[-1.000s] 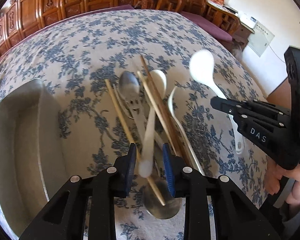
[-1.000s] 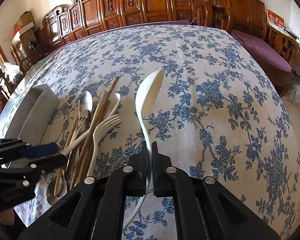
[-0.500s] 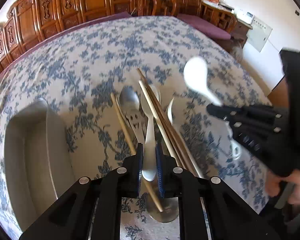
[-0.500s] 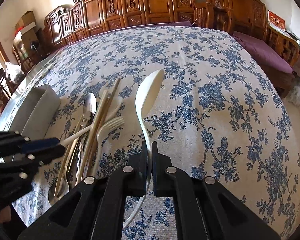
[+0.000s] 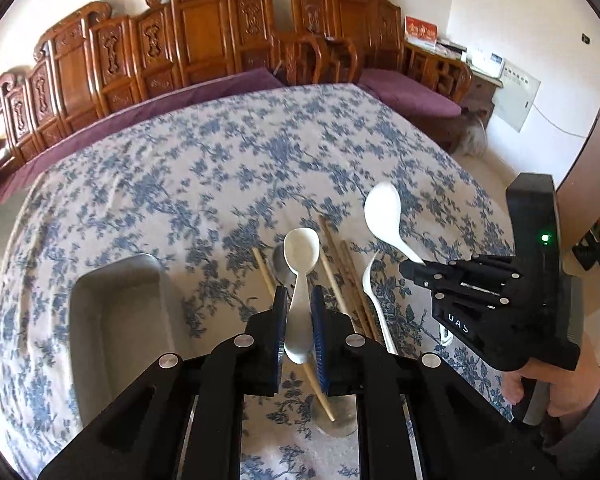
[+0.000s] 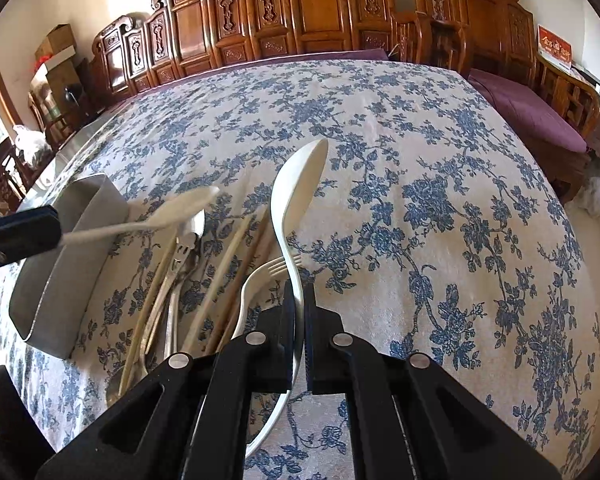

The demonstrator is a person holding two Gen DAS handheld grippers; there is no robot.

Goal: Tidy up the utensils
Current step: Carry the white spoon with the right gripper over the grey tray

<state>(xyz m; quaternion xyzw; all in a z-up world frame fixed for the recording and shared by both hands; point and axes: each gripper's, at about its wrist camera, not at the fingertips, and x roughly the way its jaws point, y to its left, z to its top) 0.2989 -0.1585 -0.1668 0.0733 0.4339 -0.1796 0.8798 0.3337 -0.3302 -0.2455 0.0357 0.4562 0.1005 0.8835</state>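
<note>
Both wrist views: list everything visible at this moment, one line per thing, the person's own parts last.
Small white spoon: one, white, clamped in the left gripper, lifted off the pile.
Large white spoon: one, cream, clamped in the right gripper, above the cloth.
White fork: one, white, lying in the pile.
Chopsticks: several, wood, in the pile.
Metal cutlery: a few pieces, silver, in the pile; count unclear.
Tray: one, grey metal, left of the pile.
Tablecloth: one, blue floral.
Wooden chairs: carved, brown, behind the table.
Left gripper: black, shut.
Right gripper: black, shut.
Hand: one, holding the right gripper.
</note>
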